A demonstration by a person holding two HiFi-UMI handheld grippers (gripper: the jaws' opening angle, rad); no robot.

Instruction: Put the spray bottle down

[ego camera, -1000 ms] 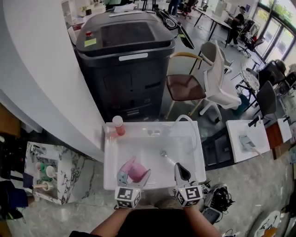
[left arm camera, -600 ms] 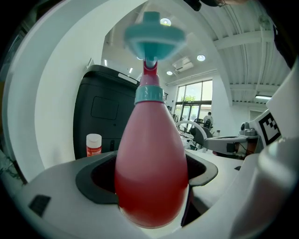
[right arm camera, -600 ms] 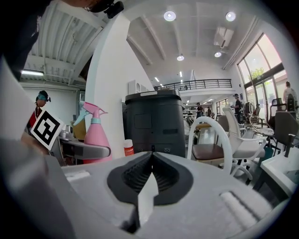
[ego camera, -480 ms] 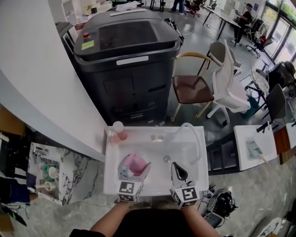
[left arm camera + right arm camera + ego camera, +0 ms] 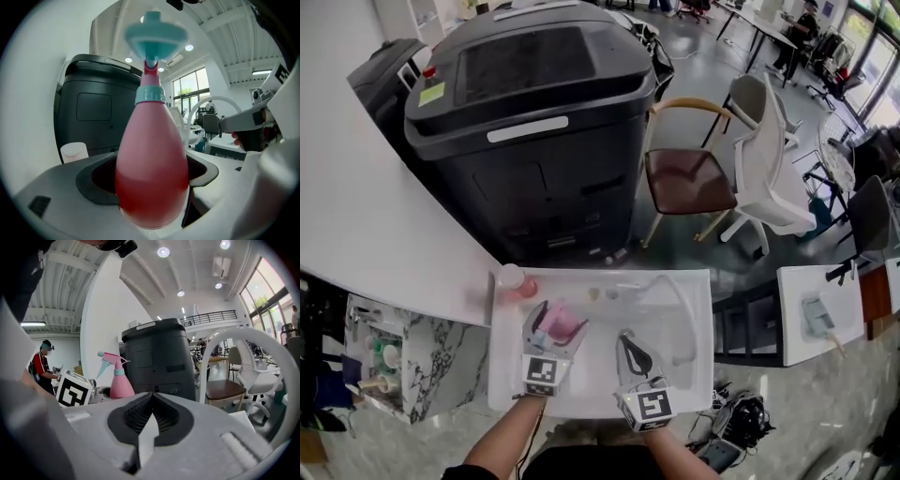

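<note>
A big black machine (image 5: 534,122) stood beyond the far edge of the white sink (image 5: 591,370). The spray bottle (image 5: 563,324) was upright over the sink's left half. The left gripper (image 5: 551,330) was clamped on its fat belly, probably ready for lowering. The right gripper (image 5: 628,347), pinched shut on nothing, hovered to the right, out of the way. A small pink pot (image 5: 514,281) sat at the far-left corner, apart.
</note>
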